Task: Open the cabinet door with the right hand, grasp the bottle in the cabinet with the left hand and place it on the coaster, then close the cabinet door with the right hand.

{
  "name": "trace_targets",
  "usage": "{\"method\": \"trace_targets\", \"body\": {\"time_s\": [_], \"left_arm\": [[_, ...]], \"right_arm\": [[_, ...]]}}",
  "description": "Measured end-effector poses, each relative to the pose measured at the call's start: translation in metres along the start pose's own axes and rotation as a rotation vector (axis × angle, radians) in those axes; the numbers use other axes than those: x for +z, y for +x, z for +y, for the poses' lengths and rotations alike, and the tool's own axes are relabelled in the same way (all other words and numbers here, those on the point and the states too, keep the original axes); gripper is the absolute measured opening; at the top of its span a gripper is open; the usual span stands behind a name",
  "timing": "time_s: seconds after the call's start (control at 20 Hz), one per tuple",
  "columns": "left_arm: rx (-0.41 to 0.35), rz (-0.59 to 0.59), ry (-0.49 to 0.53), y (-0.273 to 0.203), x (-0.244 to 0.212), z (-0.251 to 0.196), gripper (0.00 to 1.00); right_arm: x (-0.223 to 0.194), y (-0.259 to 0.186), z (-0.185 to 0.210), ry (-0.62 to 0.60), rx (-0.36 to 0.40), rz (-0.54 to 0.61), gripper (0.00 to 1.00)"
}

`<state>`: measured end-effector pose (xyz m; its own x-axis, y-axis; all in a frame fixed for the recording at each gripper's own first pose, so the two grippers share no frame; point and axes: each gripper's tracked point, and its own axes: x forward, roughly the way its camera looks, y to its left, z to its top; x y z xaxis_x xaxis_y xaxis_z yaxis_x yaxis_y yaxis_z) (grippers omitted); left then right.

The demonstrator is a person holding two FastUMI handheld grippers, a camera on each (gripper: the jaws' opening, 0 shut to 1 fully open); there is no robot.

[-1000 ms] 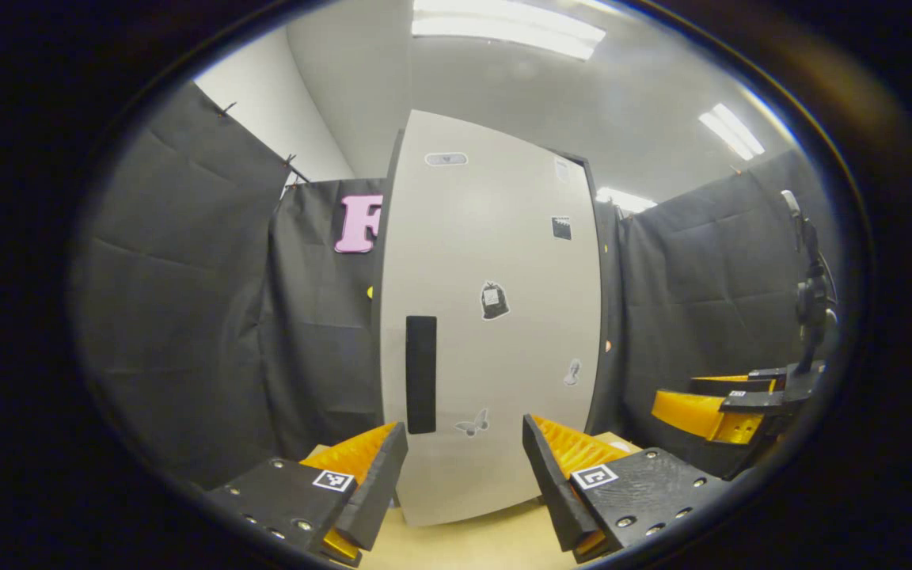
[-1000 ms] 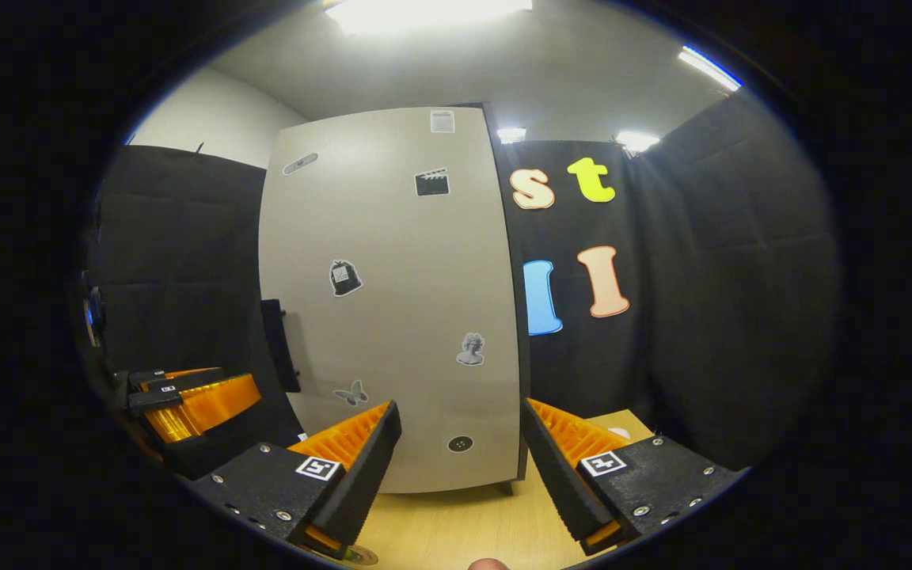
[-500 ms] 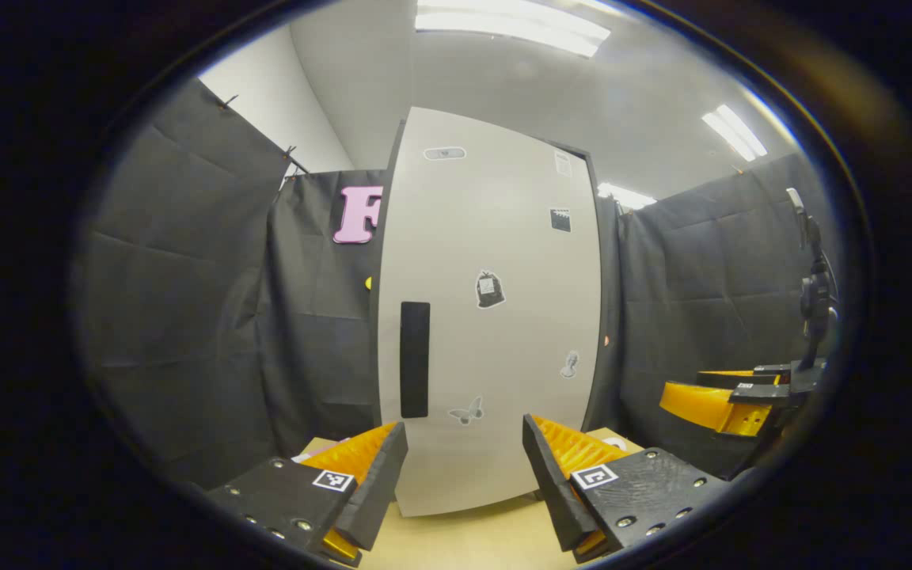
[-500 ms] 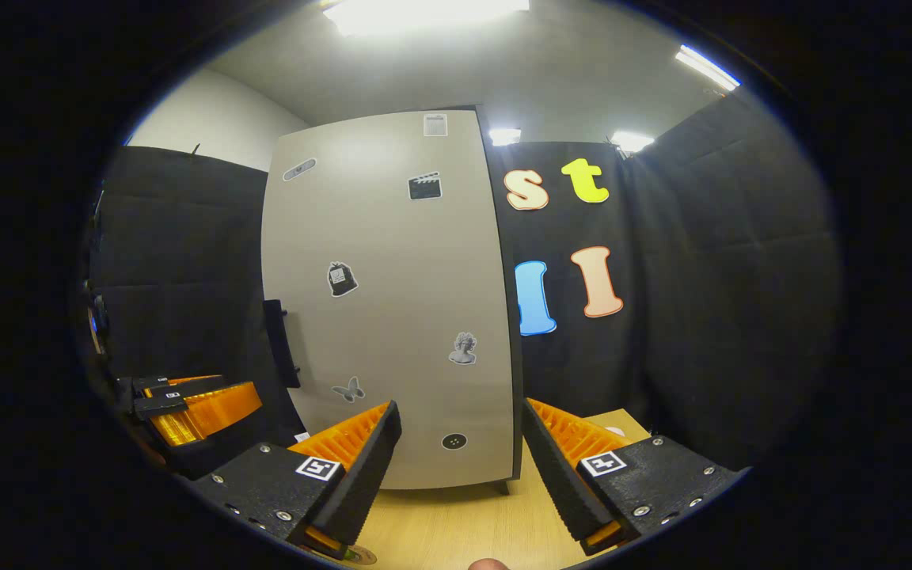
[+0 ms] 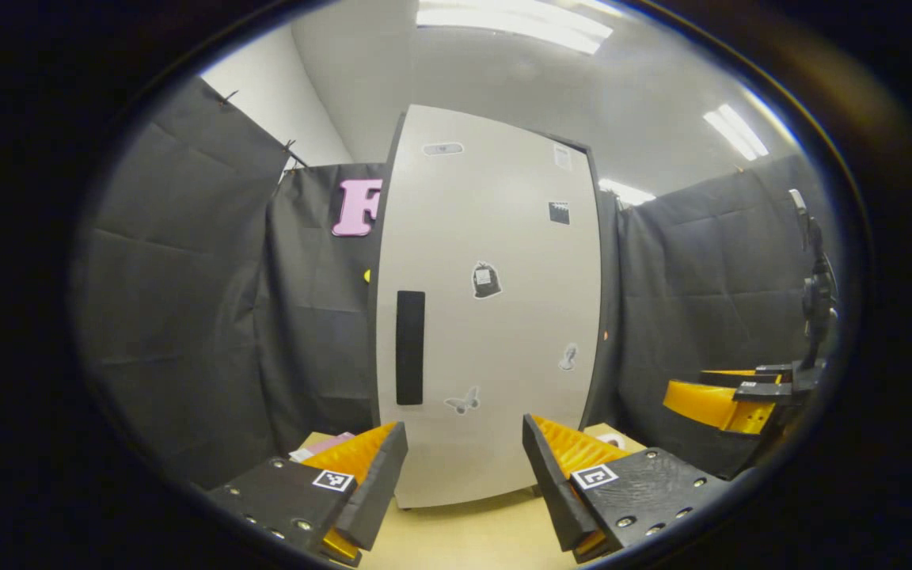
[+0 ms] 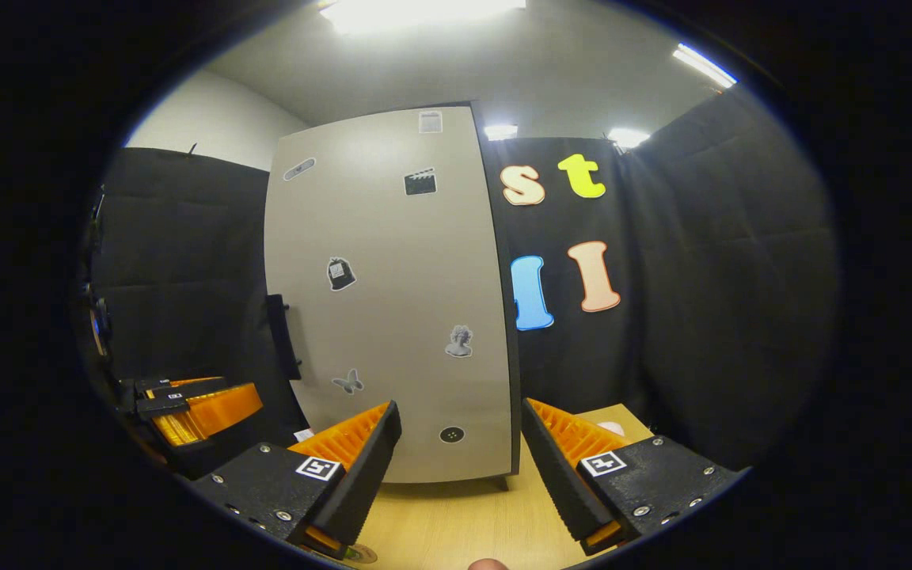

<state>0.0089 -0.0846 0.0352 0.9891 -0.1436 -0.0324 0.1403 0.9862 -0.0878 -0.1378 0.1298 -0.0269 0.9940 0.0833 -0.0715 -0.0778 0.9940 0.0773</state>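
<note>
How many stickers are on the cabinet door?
7: top-left, top-right, clapperboard, bag, bust, butterfly, round one at bottom.

1. The cabinet door [image 5: 495, 317] was a tall, pale grey panel, standing upright and closed, facing the viewer. Small stickers dotted its front, among them a butterfly, a bust and a clapperboard.
2. The door handle [image 5: 410, 347] was a slim black vertical bar, fixed near the door's left edge at mid height. In the right gripper view it stuck out from that same edge [image 6: 282, 336].
3. The cabinet stood on a light wooden tabletop [image 6: 456, 522], with its door's lower edge just above the wood.
</note>
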Motion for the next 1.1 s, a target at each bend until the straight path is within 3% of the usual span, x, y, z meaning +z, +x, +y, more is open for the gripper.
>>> {"method": "trace_targets", "body": {"time_s": [1.05,1.1], "left_arm": [[0.008,0.022,-0.007,0.0092,-0.0062,0.0057,0.84],[0.006,0.021,-0.011,0.0088,-0.0058,0.0063,0.77]], "right_arm": [[-0.0025,0.004,0.0001,0.011,0.002,0.012,0.94],[-0.0023,0.0038,0.0001,0.01,0.002,0.012,0.94]]}}
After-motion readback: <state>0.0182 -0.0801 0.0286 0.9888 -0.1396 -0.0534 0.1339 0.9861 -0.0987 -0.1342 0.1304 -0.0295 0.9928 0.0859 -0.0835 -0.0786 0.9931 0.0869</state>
